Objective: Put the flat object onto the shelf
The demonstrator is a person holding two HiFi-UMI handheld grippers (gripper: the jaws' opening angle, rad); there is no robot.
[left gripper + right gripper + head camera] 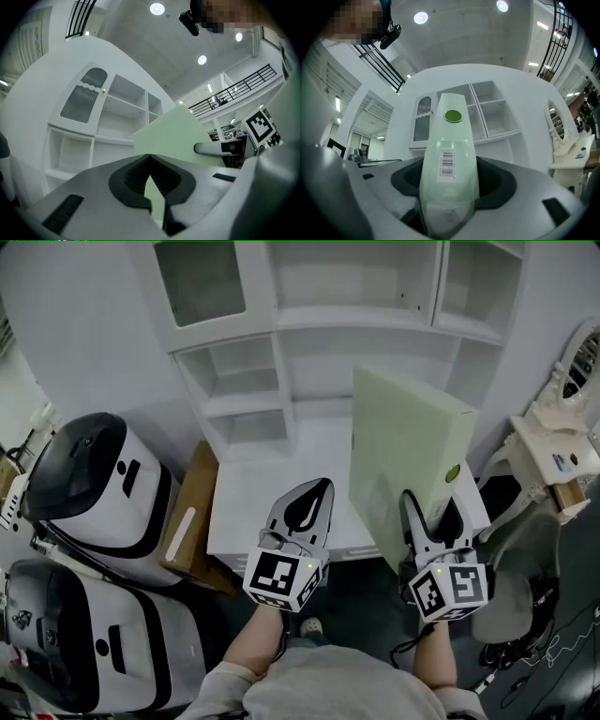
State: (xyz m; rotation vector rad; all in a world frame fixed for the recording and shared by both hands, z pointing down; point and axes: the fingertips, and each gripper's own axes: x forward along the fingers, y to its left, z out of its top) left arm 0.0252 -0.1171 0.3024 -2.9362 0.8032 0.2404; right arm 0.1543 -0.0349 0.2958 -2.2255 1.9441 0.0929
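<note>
A large flat pale-green box (398, 460) stands on edge, held up in front of the white shelf unit (309, 343). My right gripper (433, 521) is shut on its lower edge; in the right gripper view the box's narrow edge (449, 164), with a barcode label and a green dot, sits clamped between the jaws. My left gripper (309, 512) hangs to the left of the box, shut with nothing in it. In the left gripper view the green box (180, 136) shows beyond the closed jaws, with the shelf unit (122, 122) behind it.
A white counter (272, 493) runs below the shelf compartments. A brown cardboard box (192, 517) leans at its left. Two white and black machines (94, 484) stand at the far left. A cream dressing table with a mirror (562, 442) and a grey chair (520, 596) are at the right.
</note>
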